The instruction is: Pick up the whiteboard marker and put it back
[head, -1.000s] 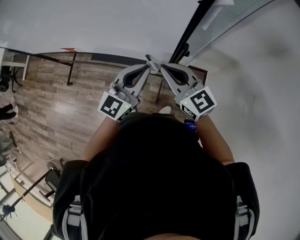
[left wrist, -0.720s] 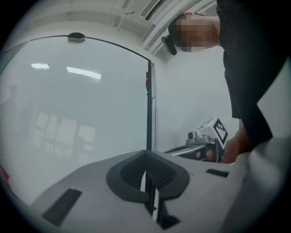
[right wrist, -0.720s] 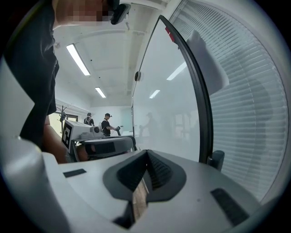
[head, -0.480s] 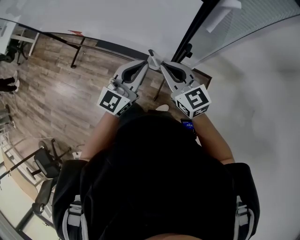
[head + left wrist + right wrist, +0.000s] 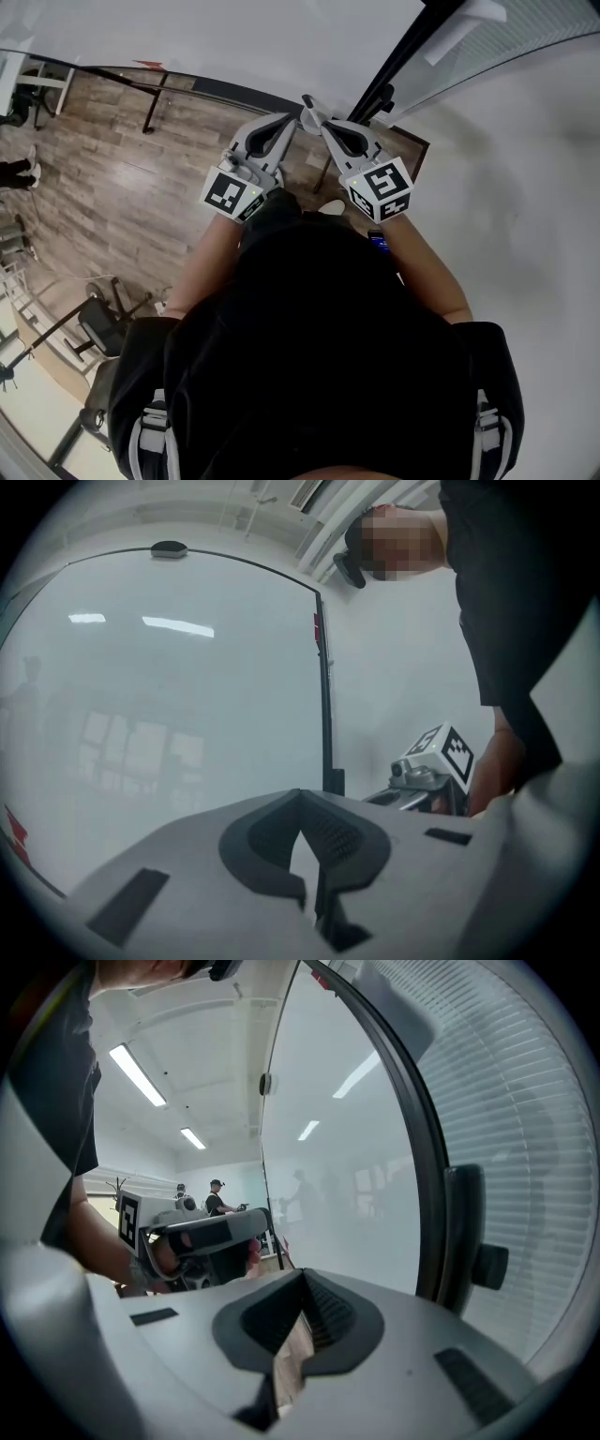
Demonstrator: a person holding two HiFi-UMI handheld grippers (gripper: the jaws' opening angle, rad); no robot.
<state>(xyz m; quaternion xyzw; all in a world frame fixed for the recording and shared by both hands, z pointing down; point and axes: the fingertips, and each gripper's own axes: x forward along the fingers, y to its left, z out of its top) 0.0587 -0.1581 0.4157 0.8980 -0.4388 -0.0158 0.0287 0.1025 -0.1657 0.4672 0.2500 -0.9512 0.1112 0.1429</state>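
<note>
Marker unseen; left gripper [image 5: 300, 799] and right gripper [image 5: 303, 1277] jaws closed, empty.
Probably light, rigid, slick: grip mid-barrel.

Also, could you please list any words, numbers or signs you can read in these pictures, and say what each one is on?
No words or numbers can be read anywhere.
Left cube and right cube: black-and-white square patterns only, no letters.
Red mark at the edge of the board: too small to read.
Wrist screen: too small to read.
</note>
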